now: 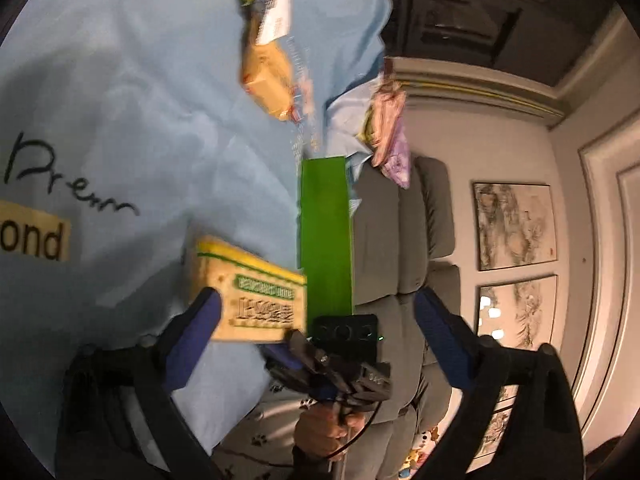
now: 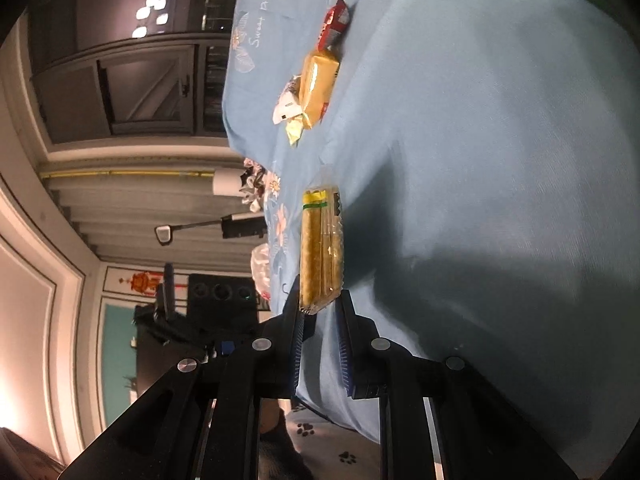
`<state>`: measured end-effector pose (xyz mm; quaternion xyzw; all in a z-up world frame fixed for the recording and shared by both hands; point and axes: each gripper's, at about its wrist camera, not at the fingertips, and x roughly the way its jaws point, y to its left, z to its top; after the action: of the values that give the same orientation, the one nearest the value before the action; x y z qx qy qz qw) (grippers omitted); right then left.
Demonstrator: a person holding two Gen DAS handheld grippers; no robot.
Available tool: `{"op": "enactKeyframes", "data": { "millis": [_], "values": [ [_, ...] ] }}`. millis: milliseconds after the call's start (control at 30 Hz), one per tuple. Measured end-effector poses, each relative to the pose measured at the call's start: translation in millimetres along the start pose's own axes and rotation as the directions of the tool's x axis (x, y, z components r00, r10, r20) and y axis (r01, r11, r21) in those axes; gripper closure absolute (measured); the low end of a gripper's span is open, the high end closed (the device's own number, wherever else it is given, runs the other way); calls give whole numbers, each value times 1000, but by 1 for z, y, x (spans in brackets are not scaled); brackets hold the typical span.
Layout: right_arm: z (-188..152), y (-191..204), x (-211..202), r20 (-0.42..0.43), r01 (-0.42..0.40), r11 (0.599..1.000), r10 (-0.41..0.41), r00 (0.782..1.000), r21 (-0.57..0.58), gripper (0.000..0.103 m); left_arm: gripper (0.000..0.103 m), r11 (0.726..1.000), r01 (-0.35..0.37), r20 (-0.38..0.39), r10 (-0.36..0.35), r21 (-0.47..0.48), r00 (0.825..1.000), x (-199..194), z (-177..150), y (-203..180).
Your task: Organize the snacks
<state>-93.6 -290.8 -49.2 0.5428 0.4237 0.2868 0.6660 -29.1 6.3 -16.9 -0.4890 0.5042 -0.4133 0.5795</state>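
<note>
At frame centre the right gripper (image 2: 320, 312) clamps the cracker pack (image 2: 321, 248); the left gripper (image 1: 316, 312) stands spread wide, empty.

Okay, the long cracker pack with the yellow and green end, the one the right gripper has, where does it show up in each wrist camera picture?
Left wrist: the cracker pack sits low and left of centre, held at its lower right end by the right gripper.
Right wrist: the cracker pack stands at centre, its near end clamped between the fingers.
Shared landmark: the light blue tablecloth behind the pack in both.
</note>
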Motion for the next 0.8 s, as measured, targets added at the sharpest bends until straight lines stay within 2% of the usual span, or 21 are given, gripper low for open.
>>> {"op": "enactKeyframes", "data": {
  "millis": [33, 133, 167, 200, 233, 300, 400, 467, 500, 633, 733, 800],
  "values": [
    [0, 0, -2, -2, -2, 1000, 2, 1000, 3, 85, 20, 999, -34, 5, 34, -12, 999, -1, 0, 0],
    [1, 3, -7, 0, 46, 998, -46, 999, -36, 85, 19, 998, -67, 38, 66, 9, 997, -5, -4, -7],
    [1, 7, -6, 9, 92, 993, -91, 996, -70, 85, 18, 995, -97, 42, 95, 34, 995, -4, -5, -12],
    [-1, 9, -9, 18, 123, 989, -122, 992, -86, 85, 13, 989, -138, 52, 135, 61, 989, -2, -7, -16],
    [-2, 10, -10, 25, 139, 986, -137, 990, -90, 85, 12, 977, -196, 67, 191, 89, 979, -2, -9, -20],
    [0, 12, -10, 45, 157, 983, -153, 987, -94, 80, 9, 958, -253, 76, 245, 134, 967, 3, -13, -24],
    [4, 13, -9, 62, 128, 990, -124, 990, -66, 67, 8, 929, -317, 77, 308, 189, 948, 10, -18, -26],
    [9, 14, -5, 57, 109, 993, -106, 993, -54, 61, 4, 919, -331, 93, 318, 214, 944, 14, -21, -25],
    [12, 15, -3, 68, 114, 993, -111, 992, -39, 61, 1, 918, -327, 99, 313, 224, 945, 15, -23, -25],
    [21, 14, 3, 137, 116, 993, -111, 984, -29, 62, 1, 916, -344, 111, 328, 207, 938, 21, -18, -19],
    [24, 18, 11, 157, 183, 982, -174, 972, -48, 71, 1, 921, -346, 125, 328, 176, 936, 25, -13, -18],
    [24, 22, 15, 153, 220, 973, -208, 966, -67, 71, 1, 921, -360, 143, 340, 151, 930, 30, -8, -19]
  ]
}}
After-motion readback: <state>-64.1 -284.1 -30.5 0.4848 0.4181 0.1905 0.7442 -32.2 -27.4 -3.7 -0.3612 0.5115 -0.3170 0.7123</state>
